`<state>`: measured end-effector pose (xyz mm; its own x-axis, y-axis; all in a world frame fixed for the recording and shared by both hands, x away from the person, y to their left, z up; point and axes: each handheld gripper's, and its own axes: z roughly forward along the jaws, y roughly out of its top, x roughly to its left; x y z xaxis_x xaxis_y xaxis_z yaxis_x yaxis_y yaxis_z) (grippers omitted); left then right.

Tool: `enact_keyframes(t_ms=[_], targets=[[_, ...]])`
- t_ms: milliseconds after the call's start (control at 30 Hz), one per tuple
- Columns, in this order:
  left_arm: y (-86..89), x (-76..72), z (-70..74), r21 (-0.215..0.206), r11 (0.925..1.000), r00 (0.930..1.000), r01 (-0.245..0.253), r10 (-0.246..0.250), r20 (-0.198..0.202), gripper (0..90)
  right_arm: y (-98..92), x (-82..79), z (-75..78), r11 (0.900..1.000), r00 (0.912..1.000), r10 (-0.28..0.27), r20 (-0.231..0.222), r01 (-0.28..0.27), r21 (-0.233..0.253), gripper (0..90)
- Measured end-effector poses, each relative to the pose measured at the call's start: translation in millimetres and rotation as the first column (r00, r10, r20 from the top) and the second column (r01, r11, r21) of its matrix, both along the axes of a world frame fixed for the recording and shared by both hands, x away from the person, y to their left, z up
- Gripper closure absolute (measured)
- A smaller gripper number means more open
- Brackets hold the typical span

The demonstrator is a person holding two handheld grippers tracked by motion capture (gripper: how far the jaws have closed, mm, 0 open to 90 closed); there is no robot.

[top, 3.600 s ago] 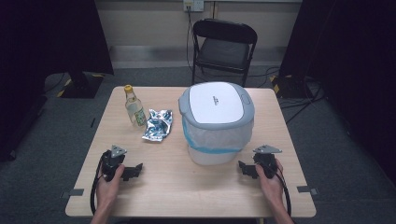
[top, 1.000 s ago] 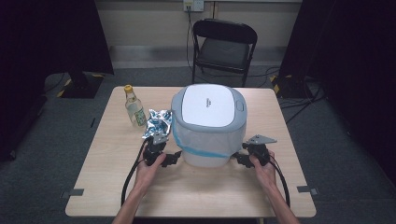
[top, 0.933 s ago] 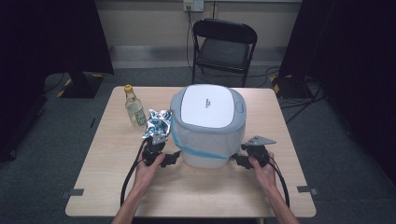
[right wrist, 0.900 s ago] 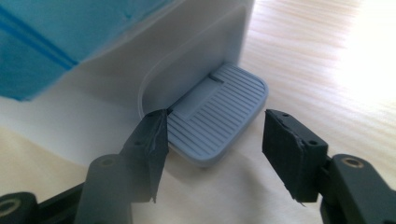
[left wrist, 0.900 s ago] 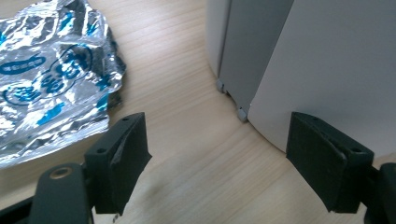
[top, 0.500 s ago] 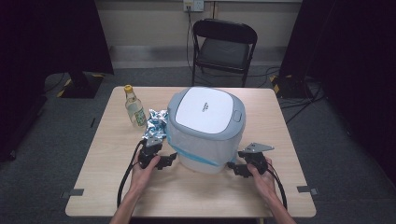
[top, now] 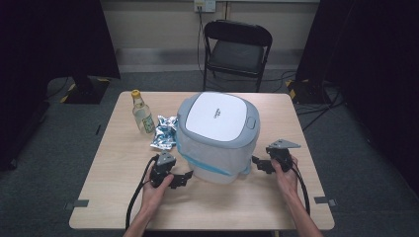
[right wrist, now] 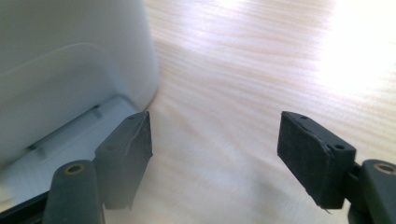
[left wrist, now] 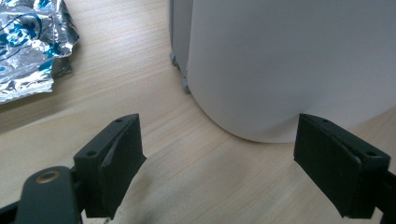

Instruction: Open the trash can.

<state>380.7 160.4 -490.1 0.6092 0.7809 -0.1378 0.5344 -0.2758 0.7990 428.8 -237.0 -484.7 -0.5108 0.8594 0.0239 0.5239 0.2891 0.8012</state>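
Observation:
A round white tub [top: 217,133] with a grey-rimmed lid and a blue band stands in the middle of the wooden table [top: 113,197], and seems to lean a little. My left gripper [top: 185,177] is open at its lower left side, jaws pointing at the wall. In the left gripper view the tub's white wall [left wrist: 280,60] curves just beyond the left gripper [left wrist: 233,163]. My right gripper [top: 257,163] is open at the tub's lower right. In the right gripper view the tub's base [right wrist: 70,60] lies against the left jaw of the right gripper [right wrist: 215,154].
A small bottle with a yellow cap [top: 142,114] and a crumpled foil bag [top: 164,132] sit left of the tub; the foil bag [left wrist: 28,42] is also at the left gripper view's upper left. A black folding chair [top: 237,49] stands behind the table.
Both grippers came in from the table's sides to the tub's flanks. The tub has shifted left and toward the front edge and now leans.

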Motion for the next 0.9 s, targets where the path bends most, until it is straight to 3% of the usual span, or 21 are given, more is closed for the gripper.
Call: enact_keyframes(t_ms=[67, 167, 333, 400, 533, 633, 767, 900], targets=[[0.7, 0.0, -0.7, -0.004, 1.0, 1.0, -0.007, 0.007, -0.001, 14.6, 1.6, 5.6, -8.4, 1.0, 0.9997, -0.023, -0.011, 0.022, -0.019, 25.4], [0.7, 0.5, -0.9, 0.001, 0.9999, 0.9999, -0.011, 0.011, -0.005, 13.4, 2.5, 7.6, -11.9, 1.0, 0.9996, -0.022, -0.016, 0.022, 0.0, 28.0], [2.4, 5.7, -3.5, -0.009, 0.9996, 0.9994, -0.027, 0.026, -0.02, 4.9, 5.8, 4.0, -8.8, 1.0, 0.9995, 0.026, 0.015, -0.026, -0.014, 41.3], [3.7, 7.2, -4.0, -0.009, 0.9991, 0.9989, -0.041, 0.041, -0.023, 2.6, 6.0, 1.9, -8.6, 0.999, 0.9991, 0.043, 0.007, -0.042, -0.008, 44.4], [8.0, 8.2, -2.4, 0.001, 0.9975, 0.9975, -0.071, 0.071, -0.005, 6.6, 6.1, -4.8, -12.2, 0.997, 0.9963, 0.083, -0.022, -0.083, 0.009, 45.1], [11.6, 10.3, -2.3, 0.002, 0.9966, 0.9966, -0.083, 0.083, 0.0, 8.8, 10.0, -10.1, -12.3, 0.995, 0.9946, 0.103, -0.014, -0.103, -0.003, 49.4], [14.8, 12.8, -1.0, 0.036, 0.9929, 0.9933, -0.113, 0.112, 0.027, 18.3, 14.3, -16.8, -12.5, 0.989, 0.989, 0.146, -0.022, -0.146, 0.006, 48.8], [20.8, 17.5, 0.3, 0.039, 0.9913, 0.9918, -0.126, 0.125, 0.029, 27.1, 23.1, -27.6, -12.6, 0.982, 0.9819, 0.188, -0.025, -0.188, 0.009, 47.4]])
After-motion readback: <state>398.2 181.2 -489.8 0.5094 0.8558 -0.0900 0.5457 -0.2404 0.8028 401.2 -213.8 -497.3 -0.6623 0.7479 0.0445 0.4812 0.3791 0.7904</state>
